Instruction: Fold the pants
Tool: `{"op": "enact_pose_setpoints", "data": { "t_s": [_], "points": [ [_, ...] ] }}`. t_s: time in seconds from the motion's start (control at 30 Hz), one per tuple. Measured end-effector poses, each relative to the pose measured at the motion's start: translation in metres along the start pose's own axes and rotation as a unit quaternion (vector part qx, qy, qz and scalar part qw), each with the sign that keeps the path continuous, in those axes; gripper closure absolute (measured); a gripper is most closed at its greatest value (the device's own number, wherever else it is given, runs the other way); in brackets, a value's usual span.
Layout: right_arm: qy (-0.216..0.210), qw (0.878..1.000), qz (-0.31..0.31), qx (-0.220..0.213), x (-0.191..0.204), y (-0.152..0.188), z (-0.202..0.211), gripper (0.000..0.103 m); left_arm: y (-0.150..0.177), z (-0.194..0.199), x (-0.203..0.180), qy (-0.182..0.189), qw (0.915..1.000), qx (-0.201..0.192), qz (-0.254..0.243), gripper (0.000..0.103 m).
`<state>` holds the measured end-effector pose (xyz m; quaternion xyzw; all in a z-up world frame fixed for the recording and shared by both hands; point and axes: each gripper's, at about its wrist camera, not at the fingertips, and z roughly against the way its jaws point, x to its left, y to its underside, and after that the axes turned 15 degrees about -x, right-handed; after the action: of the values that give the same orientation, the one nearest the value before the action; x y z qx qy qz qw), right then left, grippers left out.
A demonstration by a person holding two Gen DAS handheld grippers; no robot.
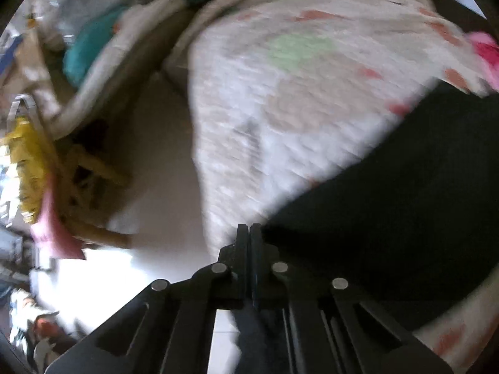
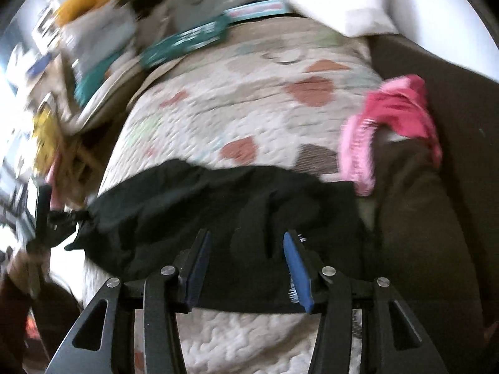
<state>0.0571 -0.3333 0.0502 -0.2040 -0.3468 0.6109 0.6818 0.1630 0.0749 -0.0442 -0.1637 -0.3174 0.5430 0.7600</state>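
Patterned quilt (image 2: pixel 237 106) is covering the bed; black pants (image 2: pixel 218 215) are lying bunched across its near edge. Right gripper (image 2: pixel 248 265) is hovering over them, fingers spread. Left gripper (image 1: pixel 249 233) is pinching the pants' edge, fingers together.

Bare quilt (image 2: pixel 237 115) beyond black pants (image 2: pixel 218 218), pink garment (image 2: pixel 396 115) right, clutter (image 2: pixel 93 31) left
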Motion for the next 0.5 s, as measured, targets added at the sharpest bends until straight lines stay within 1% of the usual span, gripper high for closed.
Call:
{"op": "enact_pose_setpoints", "data": {
  "t_s": [0.03,0.07,0.13,0.2,0.23,0.27,0.33,0.4,0.43,0.47,0.5],
  "points": [
    [0.008,1.0,-0.015,0.003,-0.008,-0.003,-0.002,0.05,-0.005,-0.009,0.007,-0.028,0.9996,0.003,0.007,0.101],
    [0.013,1.0,-0.024,0.006,-0.011,-0.004,-0.004,0.05,-0.007,-0.014,0.011,-0.041,0.999,0.007,0.016,0.101],
    [0.023,0.999,-0.036,0.016,-0.016,-0.003,-0.011,0.05,-0.009,-0.021,0.021,-0.05,0.9978,0.016,0.041,0.101],
    [0.033,0.999,-0.033,0.027,-0.016,0.002,-0.018,0.05,-0.01,-0.013,0.029,-0.036,0.9958,0.009,0.083,0.101],
    [0.041,0.998,-0.025,0.035,-0.014,0.005,-0.023,0.049,-0.01,-0.001,0.032,-0.026,0.9936,-0.003,0.109,0.101],
    [0.052,0.998,-0.01,0.042,-0.011,0.008,-0.029,0.048,-0.01,0.005,0.032,-0.022,0.9922,-0.011,0.122,0.101],
    [0.074,0.996,0.02,0.053,-0.004,0.018,-0.04,0.044,-0.009,0.024,0.031,-0.001,0.986,-0.036,0.163,0.098],
    [0.095,0.992,0.042,0.074,-0.003,0.03,-0.055,0.044,-0.008,0.037,0.026,0.013,0.9791,-0.06,0.194,0.094],
    [0.105,0.989,0.054,0.088,-0.003,0.039,-0.064,0.048,-0.006,0.043,0.025,0.014,0.9753,-0.074,0.208,0.09],
    [0.116,0.986,0.074,0.097,0.0,0.046,-0.072,0.085,-0.004,0.046,0.024,0.016,0.9719,-0.085,0.219,0.087],
    [0.13,0.982,0.092,0.103,0.003,0.051,-0.075,0.095,-0.003,0.047,0.024,0.018,0.9704,-0.09,0.223,0.085]
  ]
}}
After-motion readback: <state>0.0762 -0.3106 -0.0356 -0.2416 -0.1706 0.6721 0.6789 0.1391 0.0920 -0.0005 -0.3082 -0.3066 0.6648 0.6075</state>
